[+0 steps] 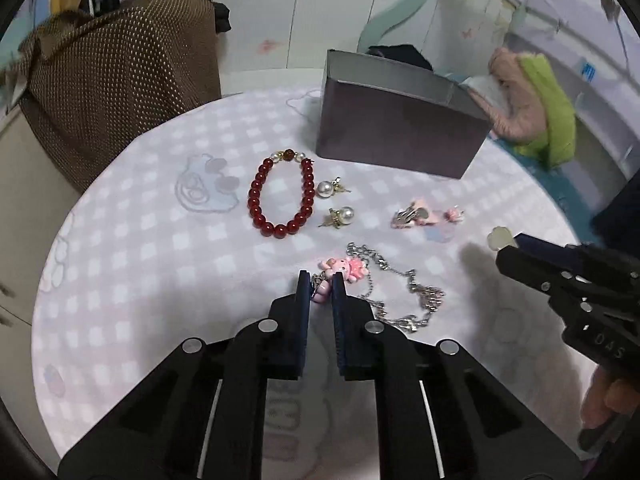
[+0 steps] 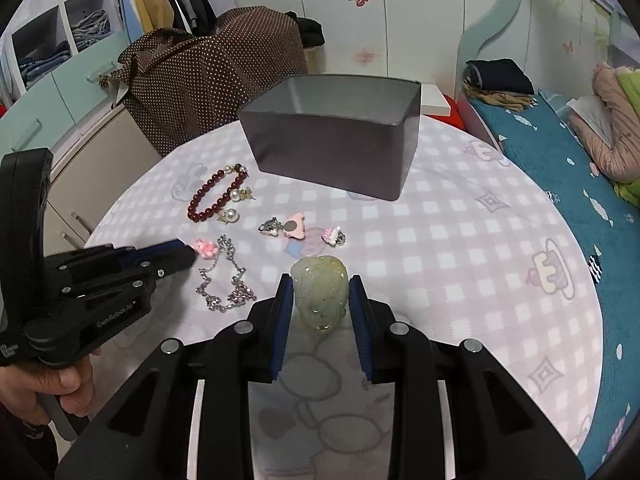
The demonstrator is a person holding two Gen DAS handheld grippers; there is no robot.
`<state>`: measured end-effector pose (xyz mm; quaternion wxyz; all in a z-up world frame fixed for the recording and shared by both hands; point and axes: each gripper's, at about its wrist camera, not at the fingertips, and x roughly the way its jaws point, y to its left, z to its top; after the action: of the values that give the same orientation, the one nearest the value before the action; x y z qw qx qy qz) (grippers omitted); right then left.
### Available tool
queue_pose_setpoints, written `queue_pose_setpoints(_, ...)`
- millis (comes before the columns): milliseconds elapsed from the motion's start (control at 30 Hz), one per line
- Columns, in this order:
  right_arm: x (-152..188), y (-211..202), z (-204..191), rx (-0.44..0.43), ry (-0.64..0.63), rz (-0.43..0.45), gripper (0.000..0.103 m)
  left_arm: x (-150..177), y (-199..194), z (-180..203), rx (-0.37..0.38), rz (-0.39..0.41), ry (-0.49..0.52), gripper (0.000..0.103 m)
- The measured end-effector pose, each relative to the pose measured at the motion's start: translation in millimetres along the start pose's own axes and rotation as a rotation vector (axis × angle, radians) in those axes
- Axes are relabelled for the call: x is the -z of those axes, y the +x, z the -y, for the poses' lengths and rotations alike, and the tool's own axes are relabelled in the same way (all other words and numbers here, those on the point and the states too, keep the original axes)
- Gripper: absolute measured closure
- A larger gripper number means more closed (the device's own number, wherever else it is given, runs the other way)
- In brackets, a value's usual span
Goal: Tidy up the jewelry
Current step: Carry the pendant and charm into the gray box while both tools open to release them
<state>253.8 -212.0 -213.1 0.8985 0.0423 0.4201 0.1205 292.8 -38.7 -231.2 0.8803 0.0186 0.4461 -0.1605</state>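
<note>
Where the pink charm (image 1: 347, 269) lies: on the checked tablecloth (image 1: 160, 264), at one end of the silver chain (image 1: 416, 300), its lower pink part caught between the left gripper's blue pads.
Left gripper (image 1: 321, 285): closed down narrow on the charm's lower end, fingertips touching the cloth; seen from the right wrist view, tips right at the pink charm (image 2: 206, 249).
Silver chain: spread in loose loops on the cloth to the right of the left gripper, not lifted.
Right gripper (image 2: 320, 292): clamped on a pale green jade pendant (image 2: 320, 296), pads pressing both its sides, held above the cloth.
Red bead bracelet (image 1: 280, 196): flat on the cloth beyond the charm, well apart from both grippers.
Pearl earrings (image 1: 334, 200): two, just beside the bracelet's right side.
Pink clip earrings (image 1: 424, 216): right of the pearls, between chain and box.
Dark box (image 1: 400, 128): open-topped, at the far side of the table, behind all the jewelry; inside not visible.
Hand (image 2: 52, 384): wrapped round the left gripper's handle.
Beyond the table: brown dotted fabric (image 1: 112, 76) on the left.
</note>
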Motion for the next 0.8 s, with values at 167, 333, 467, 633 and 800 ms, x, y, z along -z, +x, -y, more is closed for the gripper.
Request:
queue_pose_setpoints(167,-4.4,-10.8,1.9,-0.001,0.002,0.023,0.077,-1.4,-21.4,-3.0,0.004,0.051,-0.017,0.092)
queue_pose_setpoints(333,-13.2,-20.9,-2.7,-0.005,-0.010,0.052,0.077,-8.0,-45.1,-3.5,0.003,0.101,-0.020,0.092)
queue_pose_setpoints(467,-23.7,-29.8,-6.9,-0.007,-0.031,0.079,0.077,-18.2,-66.0,-2.1,0.013,0.145,-0.014,0.092)
queue_pose_setpoints(633,-52.1,-43.6,-9.1,0.005,-0.071,0.139,0.077,-43.3,-91.8,5.9,0.028,0.224,0.019,0.092)
queue_pose_setpoints(800,-92.2,-49.7,-6.7,0.010,-0.090,0.191,0.077,-85.8,-109.6,17.7,0.049,0.312,0.051,0.092)
